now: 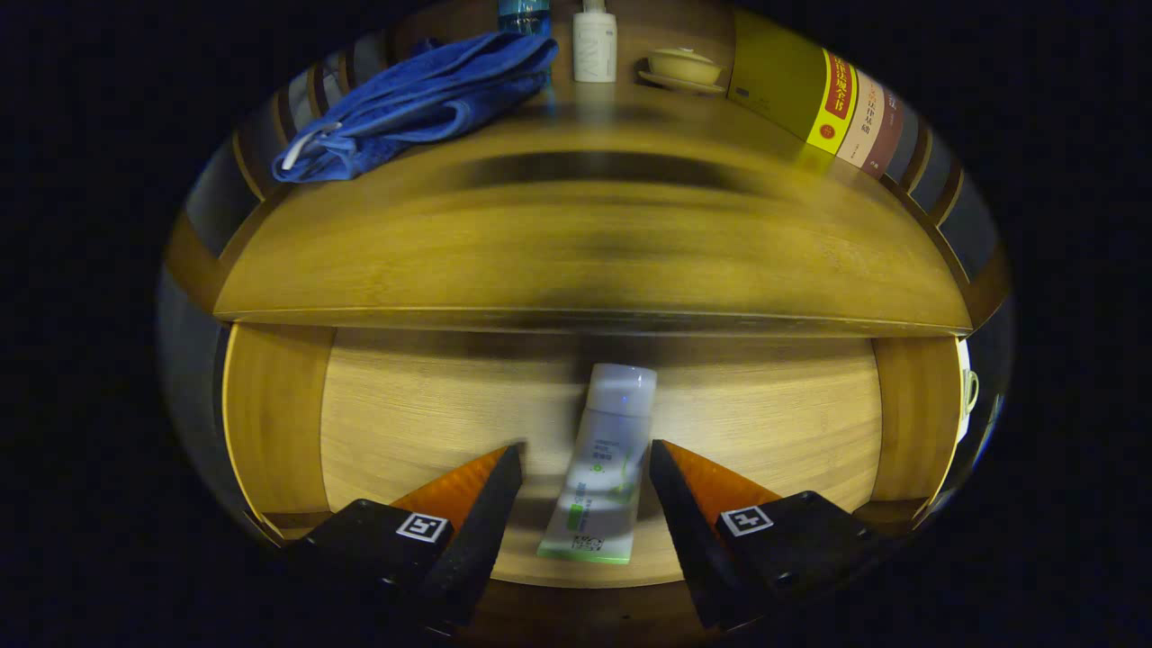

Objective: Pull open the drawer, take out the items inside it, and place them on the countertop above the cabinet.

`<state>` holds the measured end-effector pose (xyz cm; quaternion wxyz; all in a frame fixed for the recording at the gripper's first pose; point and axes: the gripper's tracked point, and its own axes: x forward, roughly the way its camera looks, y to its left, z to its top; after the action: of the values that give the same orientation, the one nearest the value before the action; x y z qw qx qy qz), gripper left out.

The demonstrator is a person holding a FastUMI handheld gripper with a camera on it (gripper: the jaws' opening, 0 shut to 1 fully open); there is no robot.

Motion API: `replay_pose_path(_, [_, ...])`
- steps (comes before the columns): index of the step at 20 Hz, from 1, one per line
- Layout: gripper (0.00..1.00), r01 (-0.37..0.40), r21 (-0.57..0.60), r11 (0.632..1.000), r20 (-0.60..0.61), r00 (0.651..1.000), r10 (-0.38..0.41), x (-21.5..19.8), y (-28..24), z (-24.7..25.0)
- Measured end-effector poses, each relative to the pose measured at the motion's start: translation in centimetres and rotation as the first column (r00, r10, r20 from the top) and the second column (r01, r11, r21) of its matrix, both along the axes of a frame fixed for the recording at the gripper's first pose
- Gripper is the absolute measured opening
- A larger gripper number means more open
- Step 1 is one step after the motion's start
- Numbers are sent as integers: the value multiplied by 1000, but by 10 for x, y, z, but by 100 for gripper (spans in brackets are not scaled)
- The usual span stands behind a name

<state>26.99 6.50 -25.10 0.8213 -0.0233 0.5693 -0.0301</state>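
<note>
The gripper view looks down into an open wooden drawer beneath a wooden countertop. A squeeze tube lies flat on the drawer floor, and everything here is placed relative to it. The tube is white and pale grey, with a rounded cap pointing toward the countertop and a flat crimped end edged in green pointing toward the camera. Green markings run down its front; the picture is slightly blurred.

The gripper is spread wide, one finger on either side of the tube. Neither finger touches it, with a strip of bare drawer floor visible at each side. It holds nothing.

Beyond the tube, on the countertop, a crumpled blue towel lies to the left. Straight past the cap stands a white bottle, with a blue bottle just beside it. To the right sit a small lidded bowl on a saucer and a row of books.
</note>
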Motion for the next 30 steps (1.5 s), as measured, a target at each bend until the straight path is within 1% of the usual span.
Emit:
replay_pose_path(1, [94,1,4,1000,-41,999,-1,-2,3,-7])
replay_pose_path(2, [92,13,1,1000,-82,997,-13,-4,3,-13])
replay_pose_path(3, [87,22,2,1000,-62,998,-22,-1,6,-3])
replay_pose_path(4, [82,18,-3,1000,-33,999,-18,6,8,-4])
replay_pose_path(6, [61,26,9,1000,-13,1000,-26,12,14,11])
replay_pose_path(9, [53,43,45,998,-4,999,-43,17,30,34])
replay_pose_path(11, [47,55,107,993,-12,998,-54,11,52,56])
replay_pose_path(13, [40,22,129,991,11,1000,-23,8,72,84])
replay_pose_path(15, [40,-3,140,990,58,998,-5,9,89,119])
replay_pose_path(17, [40,-47,165,985,102,994,30,12,107,157])
replay_pose_path(18, [40,-65,170,983,127,991,44,0,73,138])
replay_pose_path(20, [40,-82,164,983,176,983,52,-3,90,175])
replay_pose_path(23, [40,-104,210,972,250,967,50,-3,92,214])
replay_pose_path(25, [40,-130,222,966,340,939,48,21,94,251])
replay_pose_path(29, [40,-103,213,972,448,894,-4,77,77,313])
replay_pose_path(30, [40,-96,208,973,459,888,-11,92,75,319])
